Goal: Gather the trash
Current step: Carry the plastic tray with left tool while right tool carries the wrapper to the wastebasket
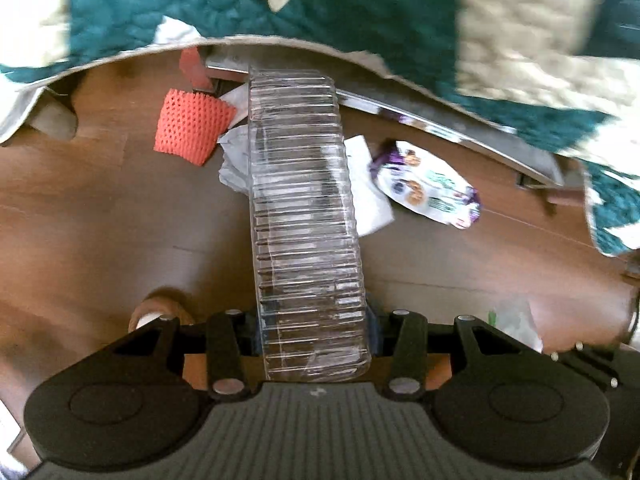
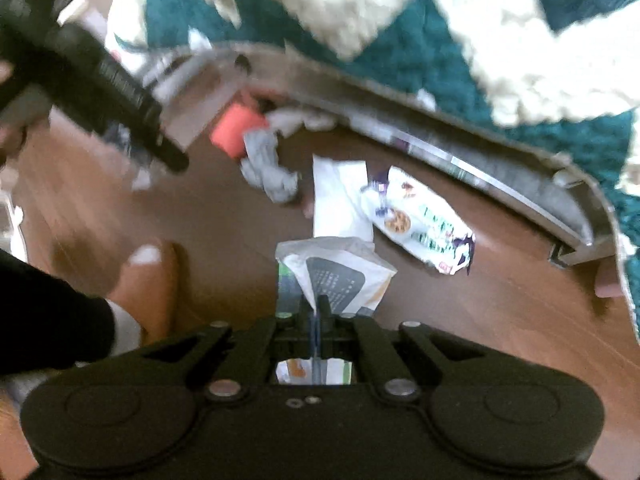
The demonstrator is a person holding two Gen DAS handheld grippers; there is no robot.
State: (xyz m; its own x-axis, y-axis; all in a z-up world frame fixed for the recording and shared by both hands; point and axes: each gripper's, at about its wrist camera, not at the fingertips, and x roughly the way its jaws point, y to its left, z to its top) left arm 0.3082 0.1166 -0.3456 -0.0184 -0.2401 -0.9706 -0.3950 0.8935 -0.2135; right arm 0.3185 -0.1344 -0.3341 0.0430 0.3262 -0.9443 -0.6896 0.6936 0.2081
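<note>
Both grippers [image 1: 312, 332] [image 2: 318, 312] clamped, pointing down

Both views are evenly lit by soft daylight. Straight lines are bowed by fisheye distortion towards the edges. The blanket [image 1: 520, 40] ahead of the grippers is smeared by motion blur, more heavily in the right view. Glare is seen on the wooden floor [image 1: 80, 220].

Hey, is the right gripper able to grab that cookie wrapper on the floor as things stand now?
Probably not yet. The right gripper is shut on a white wrapper, so its jaws are occupied. The cookie wrapper lies uncovered on the wooden floor, with nothing over it.
</note>
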